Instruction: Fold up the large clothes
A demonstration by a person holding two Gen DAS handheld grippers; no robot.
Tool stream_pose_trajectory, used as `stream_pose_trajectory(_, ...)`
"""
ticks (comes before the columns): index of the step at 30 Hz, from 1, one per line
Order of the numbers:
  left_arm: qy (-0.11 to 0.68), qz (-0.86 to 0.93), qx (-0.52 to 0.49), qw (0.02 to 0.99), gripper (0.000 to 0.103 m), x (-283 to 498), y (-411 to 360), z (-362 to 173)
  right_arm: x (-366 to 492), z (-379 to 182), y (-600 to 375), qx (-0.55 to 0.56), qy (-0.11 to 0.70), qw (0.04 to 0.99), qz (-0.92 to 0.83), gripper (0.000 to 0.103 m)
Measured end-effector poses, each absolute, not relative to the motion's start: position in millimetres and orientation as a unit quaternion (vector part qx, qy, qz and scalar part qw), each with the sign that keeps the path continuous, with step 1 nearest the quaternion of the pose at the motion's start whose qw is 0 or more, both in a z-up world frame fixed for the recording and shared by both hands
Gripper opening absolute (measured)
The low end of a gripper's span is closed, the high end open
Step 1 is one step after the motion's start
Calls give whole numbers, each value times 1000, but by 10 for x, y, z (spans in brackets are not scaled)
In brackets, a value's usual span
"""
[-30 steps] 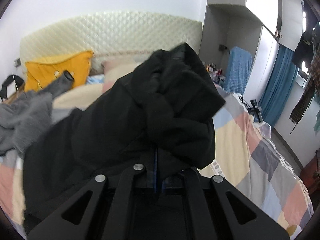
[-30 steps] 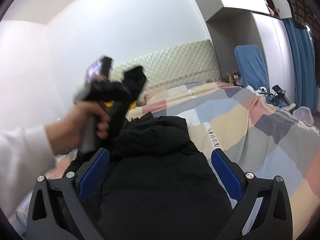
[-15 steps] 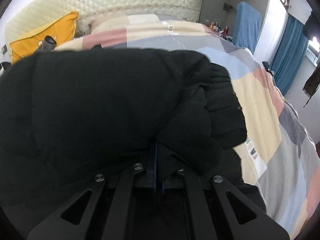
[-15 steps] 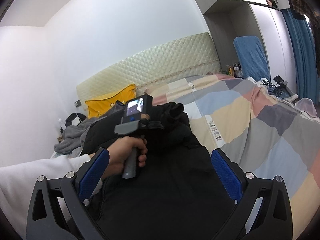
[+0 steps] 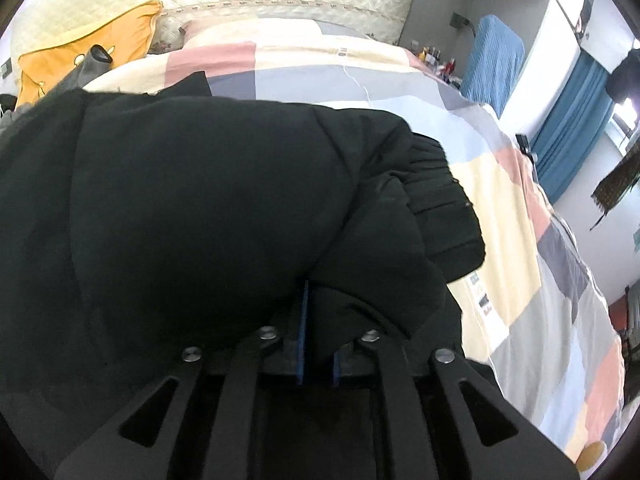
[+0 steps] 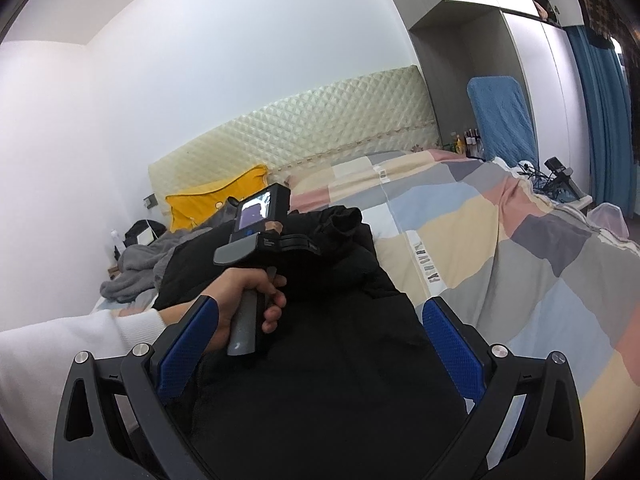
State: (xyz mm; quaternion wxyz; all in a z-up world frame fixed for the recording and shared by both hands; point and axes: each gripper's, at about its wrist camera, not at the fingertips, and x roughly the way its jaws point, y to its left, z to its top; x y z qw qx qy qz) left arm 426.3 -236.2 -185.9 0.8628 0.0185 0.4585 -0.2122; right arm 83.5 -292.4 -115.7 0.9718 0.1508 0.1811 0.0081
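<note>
A large black padded coat (image 5: pixel 200 200) lies on the patchwork bed cover (image 5: pixel 500 184), its upper part folded over the lower. My left gripper (image 5: pixel 318 320) points down into the fold, and its jaws are opening with a bunch of black fabric still filling the gap between the blue pads (image 5: pixel 301 344). From the right wrist view, a hand (image 6: pixel 244 292) holds that left gripper (image 6: pixel 316 245) with its tips buried in the coat (image 6: pixel 340 400). My right gripper (image 6: pixel 318 344) hovers open over the coat's near part, nothing between its blue pads (image 6: pixel 452 344).
A yellow pillow (image 5: pixel 92 52) and a grey blanket (image 6: pixel 140 264) lie at the head of the bed's left side. The quilted headboard (image 6: pixel 320 136) stands behind. A blue-covered chair (image 6: pixel 500 116), a nightstand with bottles and blue curtains (image 5: pixel 572 124) are to the right.
The left gripper has come down, laying the lifted part of the coat onto the rest. Its pads have spread slightly apart. The right gripper has stayed where it was.
</note>
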Motion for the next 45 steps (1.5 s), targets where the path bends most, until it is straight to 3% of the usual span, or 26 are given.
stream_pose_trajectory(2, 460, -219, 24, 860, 25, 4182, -2380, -1789, 829, -1155, -2925, 148, 178, 973, 8, 102)
stream_pose_trajectory(4, 451, -226, 27, 863, 51, 4074, -2380, -1684, 831, -1151, -2914, 146, 178, 973, 12, 102)
stream_pose_trajectory(7, 422, -236, 18, 875, 76, 3871, -2280, -1503, 807, -1140, -2898, 141, 174, 975, 11, 102)
stream_pose_trajectory(17, 358, -211, -16, 910, 76, 3705, -1619, -811, 919, -890, -2821, 122, 170, 977, 39, 103)
stream_pose_trajectory(26, 324, -143, -24, 935, 77, 3936, -783, -595, 2024, -243, -2761, 51, 139, 986, 74, 102)
stream_pose_trajectory(36, 359, -71, -15, 931, 77, 4537, -246, -1265, 3824, -1167, -2553, 77, 249, 960, 101, 102)
stream_pose_trajectory(45, 386, -72, 24, 919, 78, 4884, -185, -1664, 4424, -1917, -2304, 52, 271, 957, 88, 103)
